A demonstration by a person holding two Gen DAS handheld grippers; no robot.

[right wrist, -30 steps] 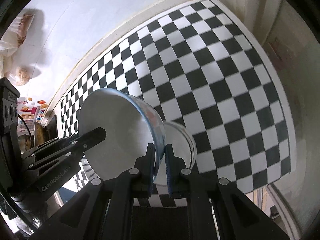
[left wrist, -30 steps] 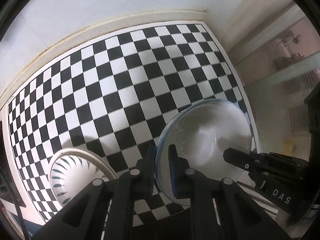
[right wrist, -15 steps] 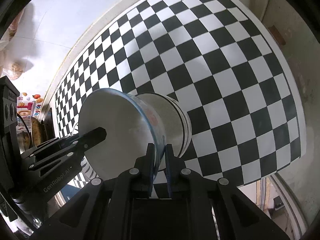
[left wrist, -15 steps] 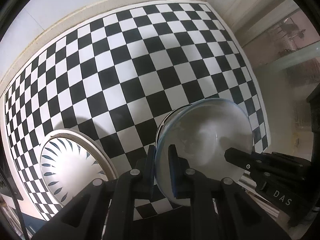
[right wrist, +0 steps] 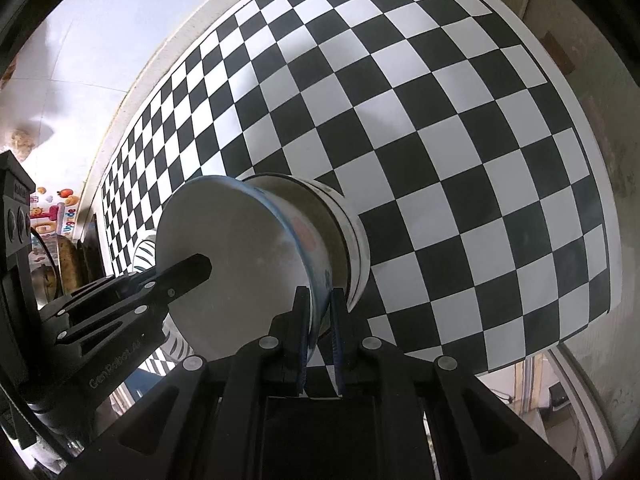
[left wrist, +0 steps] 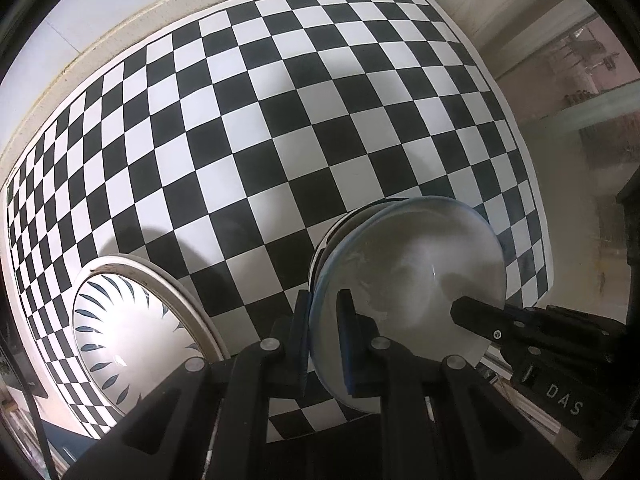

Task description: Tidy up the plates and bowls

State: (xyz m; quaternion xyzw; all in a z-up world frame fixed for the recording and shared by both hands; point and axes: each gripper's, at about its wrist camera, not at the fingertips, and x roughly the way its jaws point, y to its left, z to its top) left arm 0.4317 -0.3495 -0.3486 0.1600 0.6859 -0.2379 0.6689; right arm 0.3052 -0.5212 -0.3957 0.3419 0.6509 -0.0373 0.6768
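Note:
Both grippers hold one white bowl with a blue rim (left wrist: 412, 280), which also shows in the right wrist view (right wrist: 240, 264). My left gripper (left wrist: 323, 320) is shut on its left rim. My right gripper (right wrist: 320, 320) is shut on the opposite rim. The bowl sits partly inside a second white bowl with a dark rim line (right wrist: 344, 220), whose edge shows behind it (left wrist: 332, 236). A white plate with a blue leaf pattern (left wrist: 120, 332) lies on the mat at the lower left, a strip of it visible (right wrist: 144, 252).
A black-and-white checkered mat (left wrist: 280, 128) covers the counter, with a cream ledge and white wall (left wrist: 120, 8) behind. The mat's right edge meets a beige wall (right wrist: 600, 80). Cluttered items (right wrist: 48, 264) stand beyond the mat's left end.
Both grippers have carried the blue-rimmed bowl down and forward, so it now nests into the dark-rimmed bowl. The leaf-pattern plate shows more fully in the left wrist view.

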